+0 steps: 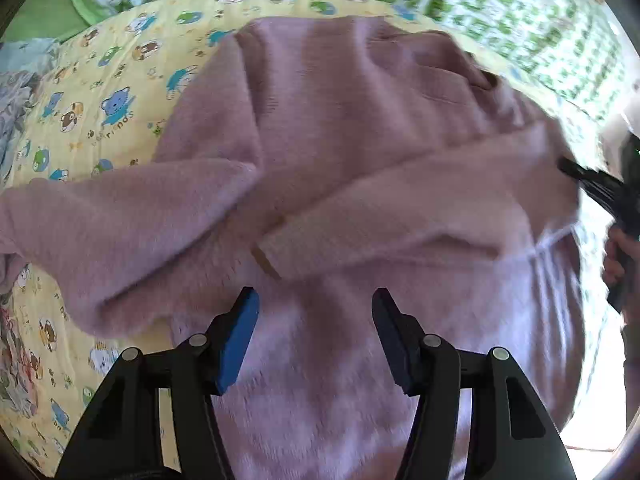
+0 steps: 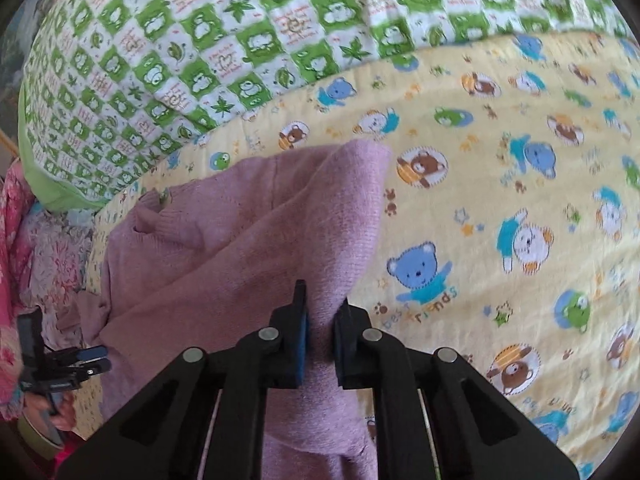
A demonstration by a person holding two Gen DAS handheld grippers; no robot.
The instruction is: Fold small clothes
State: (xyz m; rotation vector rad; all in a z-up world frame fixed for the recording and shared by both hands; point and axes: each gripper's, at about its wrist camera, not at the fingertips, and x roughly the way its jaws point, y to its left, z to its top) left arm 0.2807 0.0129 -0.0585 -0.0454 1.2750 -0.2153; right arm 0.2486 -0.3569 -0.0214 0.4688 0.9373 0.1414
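While the right hand-held gripper (image 2: 322,316) pinches its fold, sweater (image 1: 340,160) lies crosswise.

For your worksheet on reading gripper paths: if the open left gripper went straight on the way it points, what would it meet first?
Most likely the pink sweater: the left gripper hovers open over it, with the folded sleeve cuff just ahead. Depth is unclear.

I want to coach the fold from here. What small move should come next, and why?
Probably carry the right gripper, shut on the pink sweater, inward across the body. The left gripper hovers open above the sweater, and one sleeve already lies folded over.
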